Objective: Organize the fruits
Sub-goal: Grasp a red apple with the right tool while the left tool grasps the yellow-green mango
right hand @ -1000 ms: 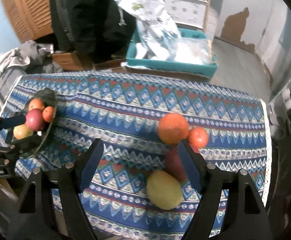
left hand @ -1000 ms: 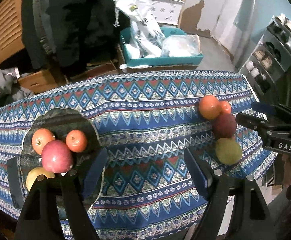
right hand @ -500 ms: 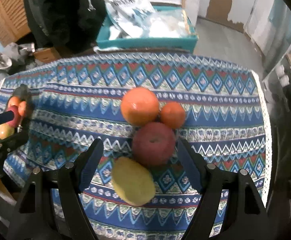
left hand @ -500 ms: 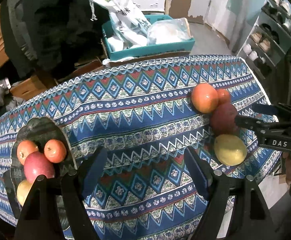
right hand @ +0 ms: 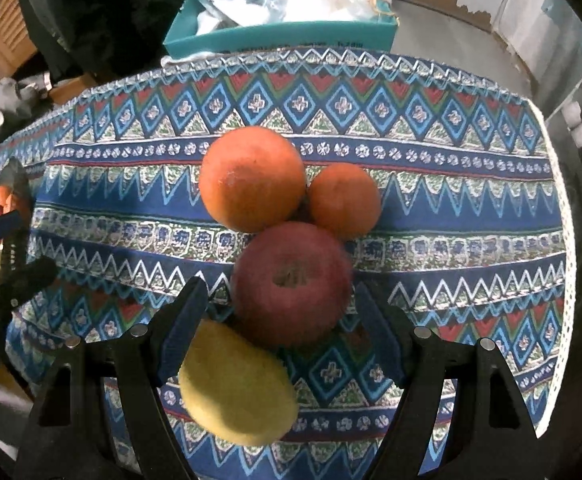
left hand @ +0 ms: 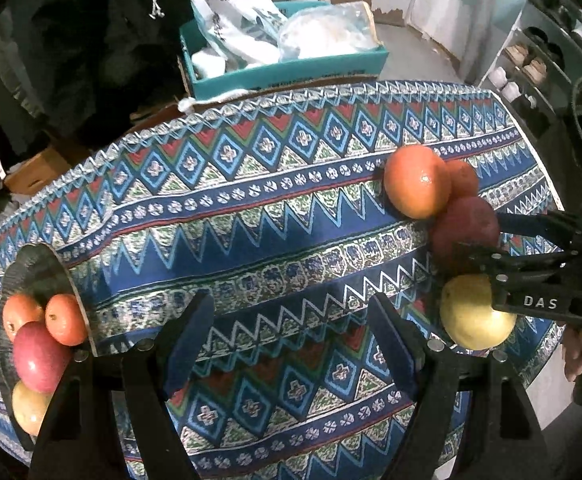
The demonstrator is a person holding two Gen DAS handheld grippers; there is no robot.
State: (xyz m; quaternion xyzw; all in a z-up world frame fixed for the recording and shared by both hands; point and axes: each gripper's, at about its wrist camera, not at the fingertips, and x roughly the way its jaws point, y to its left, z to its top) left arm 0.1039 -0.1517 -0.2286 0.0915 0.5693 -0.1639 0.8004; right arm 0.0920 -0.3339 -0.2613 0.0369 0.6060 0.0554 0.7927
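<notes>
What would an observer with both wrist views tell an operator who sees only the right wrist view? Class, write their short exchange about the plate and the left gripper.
Operator: How many fruits are on the plate?
Observer: Four on the dark plate: two orange fruits, a red apple, a yellow fruit.
Operator: Is the left gripper holding anything?
Observer: No. The left gripper is open, with only tablecloth between its fingers.

White lettering "DAS" is printed on the black body of the right gripper, beside the yellow fruit.
</notes>
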